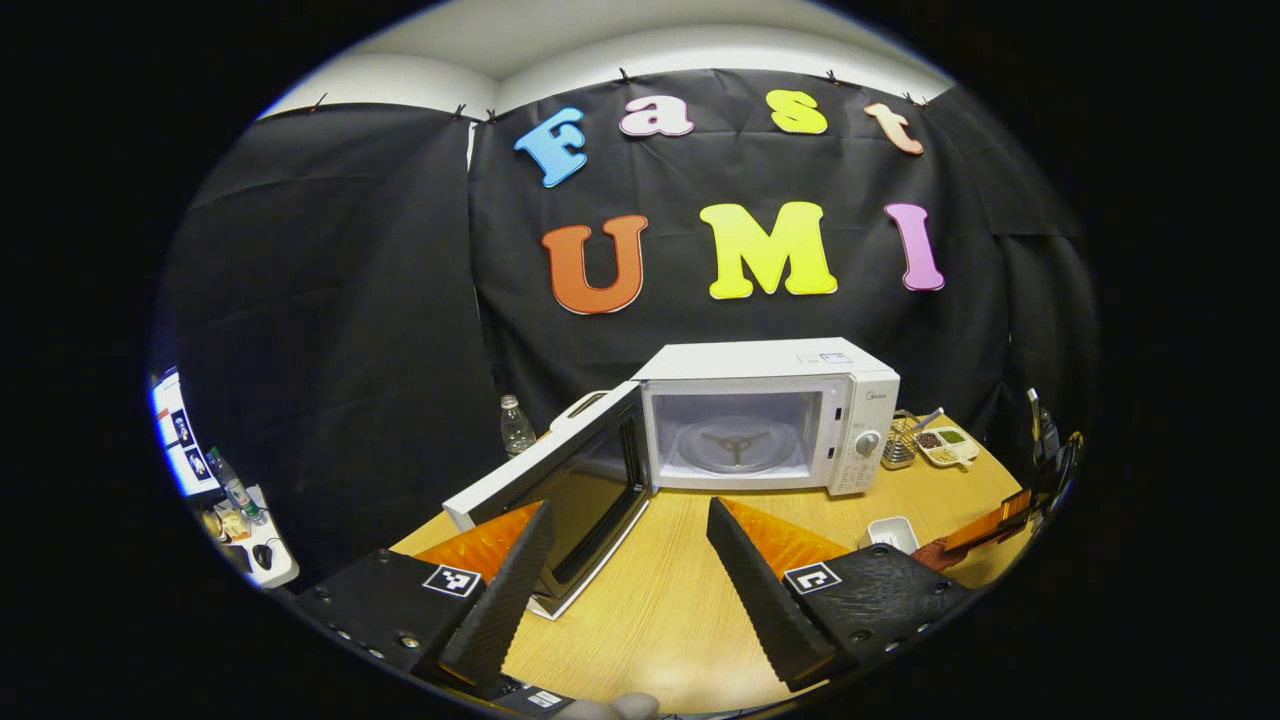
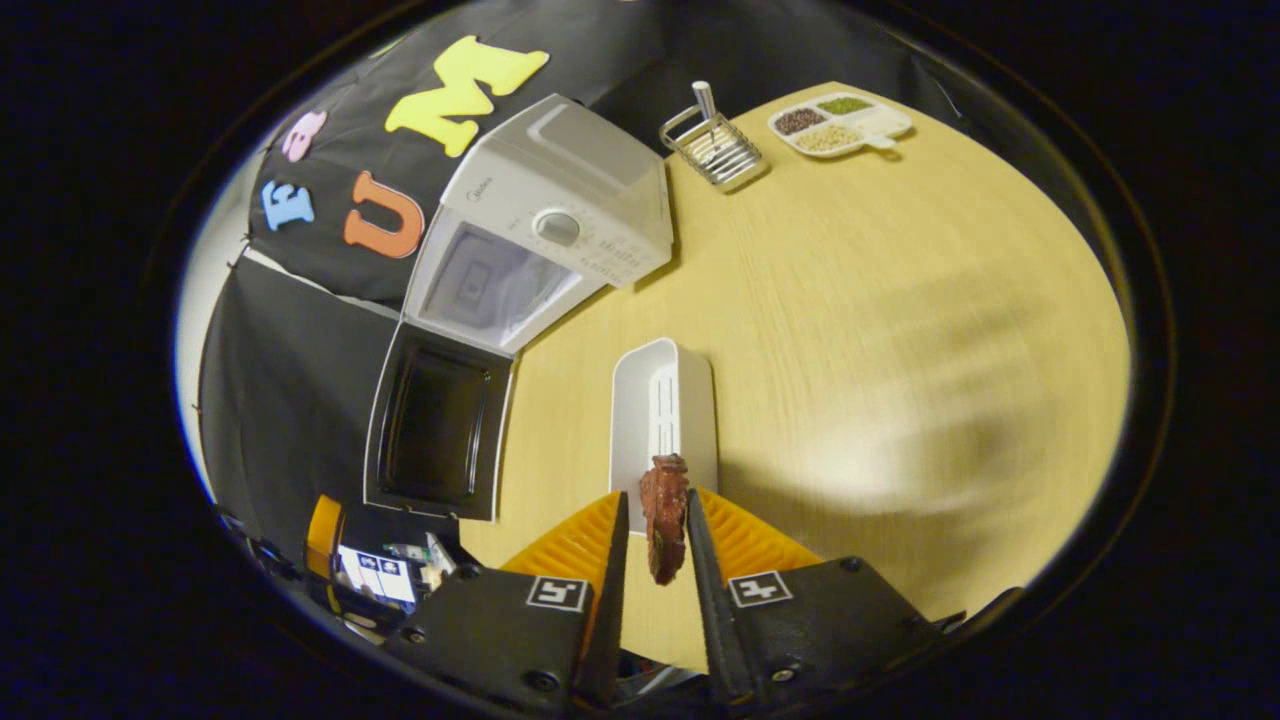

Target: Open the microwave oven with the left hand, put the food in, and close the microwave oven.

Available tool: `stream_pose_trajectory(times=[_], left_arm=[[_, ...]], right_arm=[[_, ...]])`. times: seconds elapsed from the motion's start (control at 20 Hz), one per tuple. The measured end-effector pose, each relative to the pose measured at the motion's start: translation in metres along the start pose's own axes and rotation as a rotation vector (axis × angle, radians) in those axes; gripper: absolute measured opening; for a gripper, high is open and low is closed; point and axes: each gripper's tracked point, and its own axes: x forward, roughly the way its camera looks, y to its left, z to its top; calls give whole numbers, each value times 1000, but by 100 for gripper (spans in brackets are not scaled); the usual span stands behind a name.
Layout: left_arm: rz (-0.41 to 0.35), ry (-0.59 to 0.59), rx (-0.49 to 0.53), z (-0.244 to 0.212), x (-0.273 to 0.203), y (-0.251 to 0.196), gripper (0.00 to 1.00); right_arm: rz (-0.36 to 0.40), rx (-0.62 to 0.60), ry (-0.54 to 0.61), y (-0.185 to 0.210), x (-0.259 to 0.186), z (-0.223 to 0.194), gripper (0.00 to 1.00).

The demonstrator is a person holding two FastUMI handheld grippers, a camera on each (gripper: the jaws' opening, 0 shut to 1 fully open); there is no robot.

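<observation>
While the microwave [image 1: 765,415] stands on the wooden bench [image 1: 660,600] with its door [image 1: 560,480] swung fully out to the left, the left gripper [image 1: 630,520] hovers in front of it, released, its 2 fingers spread wide with nothing between them. Inside the lit cavity, the glass turntable [image 1: 735,445] is visible and carries nothing. In the left gripper view, a plastic bottle [image 1: 516,425] stands to the left of the microwave, behind the open door, and a wire rack [image 1: 900,440] and a divided tray [image 1: 947,445] with several fillings sit to its right. A small white dish [image 1: 892,533] lies on the bench near the right finger of that gripper, and the other gripper shows partly at the right edge, just beyond the dish. In the right gripper view, the right gripper [image 2: 655,520] is clenched on a dark red piece of food [image 2: 665,520], both fingers pressing its sides. The food is held above the near end of the white dish [image 2: 662,410], which contains nothing else. The microwave [image 2: 545,230] appears farther off at the upper left in this view, with the door [image 2: 440,425] open toward the camera, and the wire rack [image 2: 715,150] and divided tray [image 2: 840,122] lie at the far side of the bench [image 2: 900,330].
</observation>
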Motion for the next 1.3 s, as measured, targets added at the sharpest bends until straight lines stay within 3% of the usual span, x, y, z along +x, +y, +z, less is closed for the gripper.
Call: stream_pose_trajectory(times=[0.15,0.2,0.25,0.3,0.35,0.4,0.45,0.65,0.95,1.0,1.2,1.3], left_arm=[[30,22,-6,-3,-4,-5,94],[37,26,-8,-4,-5,-7,94],[42,30,-9,-4,-7,-9,94],[45,35,-6,-4,-8,-9,94],[50,38,-1,-4,-9,-10,94],[52,36,2,-2,-9,-10,94],[53,32,5,0,-9,-10,94],[34,17,14,6,-4,-9,94],[-110,-28,13,22,25,-15,94],[-143,-31,22,26,31,-16,94],[-268,-37,58,35,48,-19,94],[-308,-43,82,38,51,-16,91]], right_arm=[[19,73,62,-4,0,-1,13],[19,87,74,-6,0,-1,19],[17,99,82,-5,-2,-2,9],[18,109,88,-5,-3,0,8],[22,107,93,-4,-3,-1,16],[29,103,98,-2,-5,0,14],[41,99,95,1,-8,1,6],[79,102,45,26,-22,17,4],[105,76,-111,106,-36,47,2],[115,75,-148,124,-33,52,11],[202,99,-241,190,-2,65,11],[210,104,-302,209,24,70,11]])
